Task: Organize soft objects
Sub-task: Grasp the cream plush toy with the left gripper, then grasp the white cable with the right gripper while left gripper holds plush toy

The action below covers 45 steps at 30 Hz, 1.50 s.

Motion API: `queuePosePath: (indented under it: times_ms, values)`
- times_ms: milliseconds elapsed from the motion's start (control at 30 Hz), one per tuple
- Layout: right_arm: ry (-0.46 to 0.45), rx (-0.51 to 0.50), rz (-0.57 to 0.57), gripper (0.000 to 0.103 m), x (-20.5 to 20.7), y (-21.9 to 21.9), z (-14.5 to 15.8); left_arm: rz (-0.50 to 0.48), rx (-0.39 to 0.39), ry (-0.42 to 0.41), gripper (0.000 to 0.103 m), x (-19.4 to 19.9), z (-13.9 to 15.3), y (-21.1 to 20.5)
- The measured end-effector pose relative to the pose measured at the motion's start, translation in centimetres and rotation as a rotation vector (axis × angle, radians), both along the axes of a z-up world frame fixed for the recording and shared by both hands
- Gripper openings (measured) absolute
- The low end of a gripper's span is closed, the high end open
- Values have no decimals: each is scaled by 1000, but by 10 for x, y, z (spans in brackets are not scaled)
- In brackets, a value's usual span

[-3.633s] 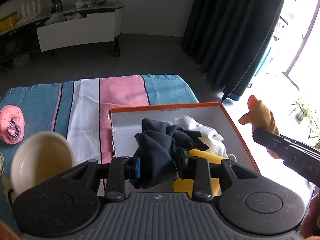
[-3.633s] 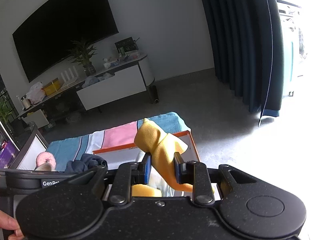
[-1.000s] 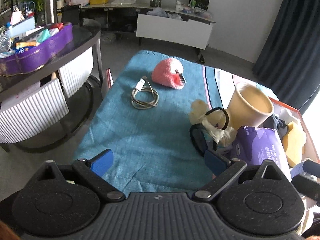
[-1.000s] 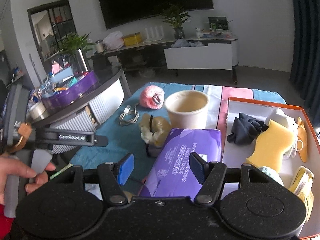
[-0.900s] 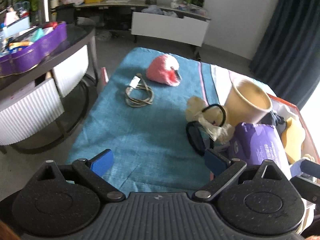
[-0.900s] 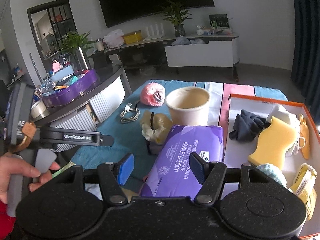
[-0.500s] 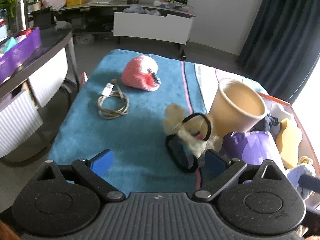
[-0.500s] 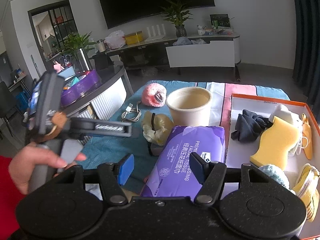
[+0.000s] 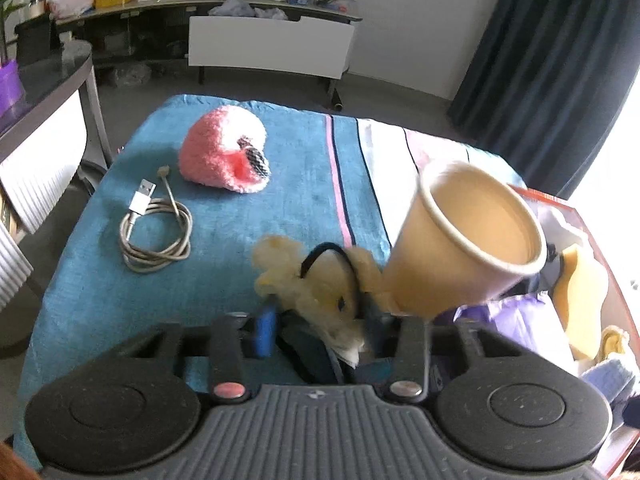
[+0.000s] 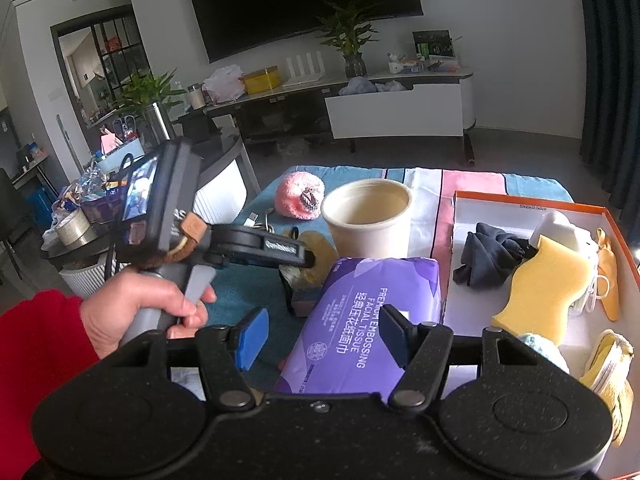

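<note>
A pale yellow fluffy item with a black band (image 9: pixel 316 280) lies on the blue cloth beside a paper cup (image 9: pixel 464 240). My left gripper (image 9: pixel 318 332) has narrowed around its near end; the pads look pressed on it. In the right wrist view the left gripper (image 10: pixel 310 262) reaches onto the fluffy item (image 10: pixel 316 254). My right gripper (image 10: pixel 324 338) is open and empty above a purple tissue pack (image 10: pixel 372 312). An orange-rimmed box (image 10: pixel 528 202) at the right holds a dark cloth (image 10: pixel 488 254), a yellow sponge (image 10: pixel 540 284) and other soft items.
A pink plush ball (image 9: pixel 224 154) and a coiled white cable (image 9: pixel 154 232) lie on the blue cloth further left. A dark side table (image 9: pixel 44 80) stands to the left. A TV stand lines the back wall.
My left gripper moved forward to the yellow fluffy item and its jaws closed in from wide open. The right gripper stayed open over the tissue pack.
</note>
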State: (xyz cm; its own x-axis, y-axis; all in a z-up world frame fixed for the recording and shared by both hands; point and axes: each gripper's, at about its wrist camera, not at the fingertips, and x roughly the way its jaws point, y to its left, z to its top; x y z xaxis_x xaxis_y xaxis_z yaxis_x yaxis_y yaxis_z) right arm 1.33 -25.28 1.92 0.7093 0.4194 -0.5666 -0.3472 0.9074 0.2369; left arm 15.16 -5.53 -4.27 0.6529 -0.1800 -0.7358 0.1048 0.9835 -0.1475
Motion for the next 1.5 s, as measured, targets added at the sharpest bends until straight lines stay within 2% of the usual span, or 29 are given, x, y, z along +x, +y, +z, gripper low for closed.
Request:
queuePosePath:
  times_ms: [67, 233, 467, 667, 833, 1100, 1467, 1500]
  values:
    - [2, 3, -2, 75, 0, 1, -1, 13, -26, 0, 16, 1, 3, 6]
    - [10, 6, 19, 75, 3, 10, -2, 54, -79, -53, 15, -10, 24, 29]
    - [25, -9, 81, 75, 15, 42, -6, 122, -71, -102, 15, -41, 44, 65]
    - [68, -15, 140, 75, 46, 89, -13, 193, -24, -99, 15, -69, 42, 94]
    - [83, -43, 148, 75, 82, 127, -22, 249, -46, -87, 15, -84, 38, 119]
    - [119, -68, 150, 75, 143, 183, -45, 313, -51, -107, 15, -77, 36, 144]
    - [156, -121, 116, 78, 201, 225, -71, 316, -64, -121, 15, -60, 28, 163]
    - [156, -138, 115, 81, 203, 229, -74, 317, -64, -121, 15, -59, 27, 164]
